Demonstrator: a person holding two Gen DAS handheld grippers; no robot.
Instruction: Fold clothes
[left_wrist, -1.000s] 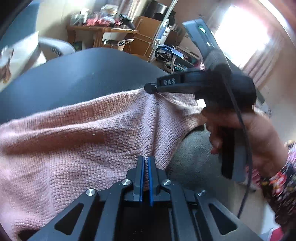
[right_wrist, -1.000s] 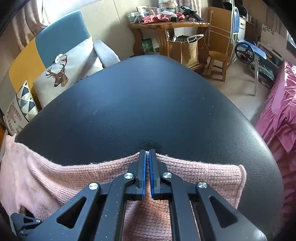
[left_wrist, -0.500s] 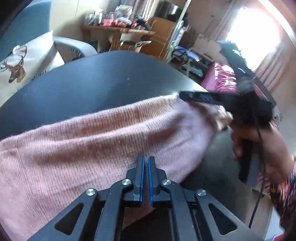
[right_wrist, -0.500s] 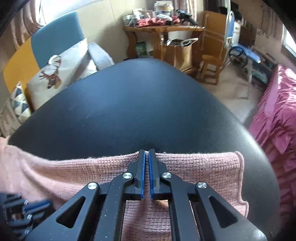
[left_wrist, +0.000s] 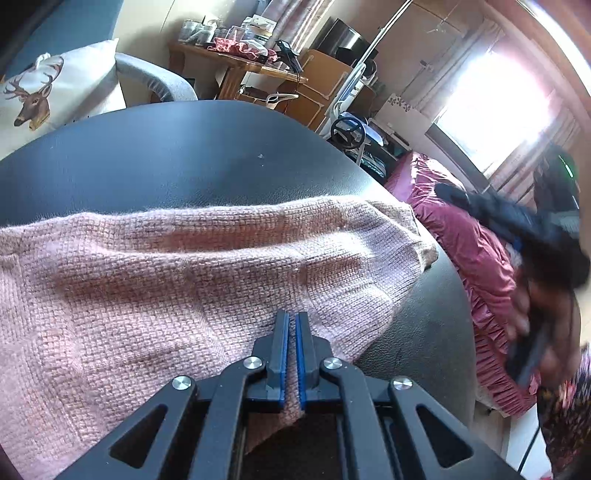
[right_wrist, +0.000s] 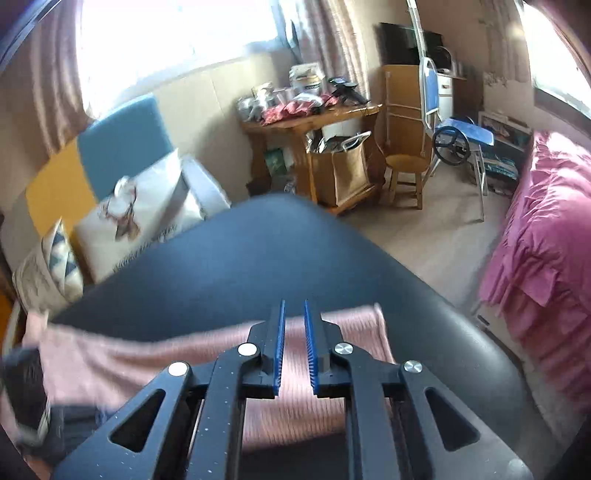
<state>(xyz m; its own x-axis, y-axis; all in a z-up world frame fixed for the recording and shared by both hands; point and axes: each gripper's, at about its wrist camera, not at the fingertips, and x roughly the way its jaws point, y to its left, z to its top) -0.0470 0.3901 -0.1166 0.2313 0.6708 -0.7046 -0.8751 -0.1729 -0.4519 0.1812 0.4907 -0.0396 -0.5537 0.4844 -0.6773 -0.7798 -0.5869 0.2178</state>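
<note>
On the black table (left_wrist: 184, 162): pink knitted sweater (left_wrist: 147, 280)
Left gripper (left_wrist: 291, 325): pinching sweater's near edge
Right gripper (right_wrist: 294, 314): parted, holding nothing, above sweater

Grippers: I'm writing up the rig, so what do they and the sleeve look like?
Both the left gripper and the right gripper are black, with triangular cut-outs, silver rivets and blue ribbed pads. The blurred handheld unit carries a green light. The sleeve is dark floral.
</note>
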